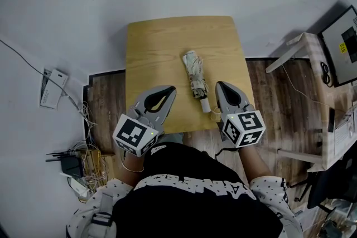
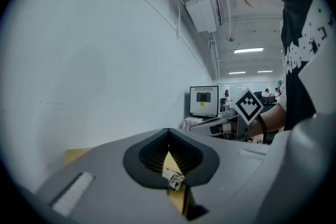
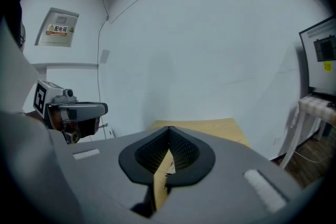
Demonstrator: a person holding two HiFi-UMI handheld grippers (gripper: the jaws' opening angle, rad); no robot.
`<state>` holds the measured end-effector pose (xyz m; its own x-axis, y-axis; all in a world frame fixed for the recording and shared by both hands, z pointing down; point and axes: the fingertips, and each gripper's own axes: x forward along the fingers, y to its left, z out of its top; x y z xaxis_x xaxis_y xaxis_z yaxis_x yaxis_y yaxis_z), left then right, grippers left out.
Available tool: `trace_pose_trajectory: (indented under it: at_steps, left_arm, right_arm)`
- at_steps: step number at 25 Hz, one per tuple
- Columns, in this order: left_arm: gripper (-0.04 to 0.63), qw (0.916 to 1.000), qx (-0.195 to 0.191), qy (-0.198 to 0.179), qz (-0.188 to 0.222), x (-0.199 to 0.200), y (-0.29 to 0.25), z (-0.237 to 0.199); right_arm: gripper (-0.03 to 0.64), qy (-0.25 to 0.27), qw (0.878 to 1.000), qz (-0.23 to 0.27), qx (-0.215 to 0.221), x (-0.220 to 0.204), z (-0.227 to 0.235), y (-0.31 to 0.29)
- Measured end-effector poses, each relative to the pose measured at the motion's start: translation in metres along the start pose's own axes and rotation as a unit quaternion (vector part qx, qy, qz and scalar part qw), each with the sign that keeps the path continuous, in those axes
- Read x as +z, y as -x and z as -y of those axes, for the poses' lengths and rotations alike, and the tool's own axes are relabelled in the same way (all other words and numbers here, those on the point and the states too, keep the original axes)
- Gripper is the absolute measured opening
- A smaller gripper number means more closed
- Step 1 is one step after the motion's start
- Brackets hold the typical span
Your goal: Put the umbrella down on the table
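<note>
A folded pale patterned umbrella [image 1: 195, 79] lies on the small wooden table [image 1: 156, 47], its white handle end pointing at the near edge. My left gripper [image 1: 171, 89] rests at the table's front, left of the umbrella, jaws shut with nothing between them. My right gripper [image 1: 218, 85] sits just right of the handle, also shut and empty. In the left gripper view the closed tips [image 2: 168, 131] frame a bit of the umbrella [image 2: 174, 179] lying beyond them. In the right gripper view the gripper [image 3: 169, 128] points over the tabletop [image 3: 210, 127].
The table stands against a white wall. A white box [image 1: 51, 88] and tangled cables [image 1: 83, 159] lie on the floor at the left. A white desk with a monitor [image 1: 340, 44] stands at the right, and that monitor [image 2: 203, 100] shows again in the left gripper view.
</note>
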<state>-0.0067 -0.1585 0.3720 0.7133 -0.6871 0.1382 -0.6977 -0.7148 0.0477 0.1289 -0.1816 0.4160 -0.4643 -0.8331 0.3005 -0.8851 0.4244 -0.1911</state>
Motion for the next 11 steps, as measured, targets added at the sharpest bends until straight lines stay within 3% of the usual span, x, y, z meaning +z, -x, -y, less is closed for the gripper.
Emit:
trace_pose_trajectory:
  at_steps: [11]
  left_arm:
    - [-0.003, 1.0000, -0.002, 0.004, -0.005, -0.0039, -0.0069, -0.0081]
  right_arm:
    - [0.012, -0.001, 1.000, -0.010, 0.001, -0.0031, 0.0031, -0.0098]
